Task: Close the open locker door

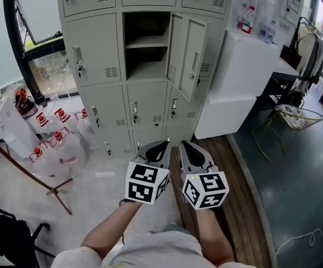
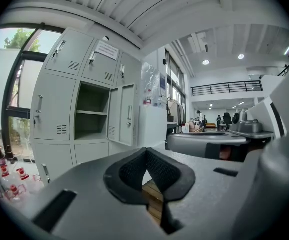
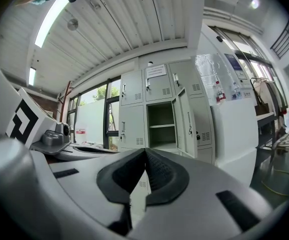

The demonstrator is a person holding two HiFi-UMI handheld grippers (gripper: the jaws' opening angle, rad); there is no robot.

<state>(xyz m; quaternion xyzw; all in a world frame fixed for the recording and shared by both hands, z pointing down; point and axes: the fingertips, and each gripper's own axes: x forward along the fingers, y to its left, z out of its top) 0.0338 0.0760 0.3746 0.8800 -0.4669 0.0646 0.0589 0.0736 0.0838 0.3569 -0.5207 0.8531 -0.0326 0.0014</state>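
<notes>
both tools are pressed together with nothing between the jaws: the left tool (image 1: pixel 165 144) and the right tool (image 1: pixel 183 144) are held side by side, low in front of the locker cabinet (image 1: pixel 94 49) and well apart from it. the locker door (image 1: pixel 186 54) stands open, swung out at the right of its compartment (image 1: pixel 145 27) in the middle column, which has one shelf (image 1: pixel 146 43) inside. a white cabinet (image 1: pixel 237 77) stands just right of the door

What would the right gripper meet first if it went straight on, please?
Likely the lockers by the left edge of the open compartment; nothing shows between, though depth is unclear.
</notes>
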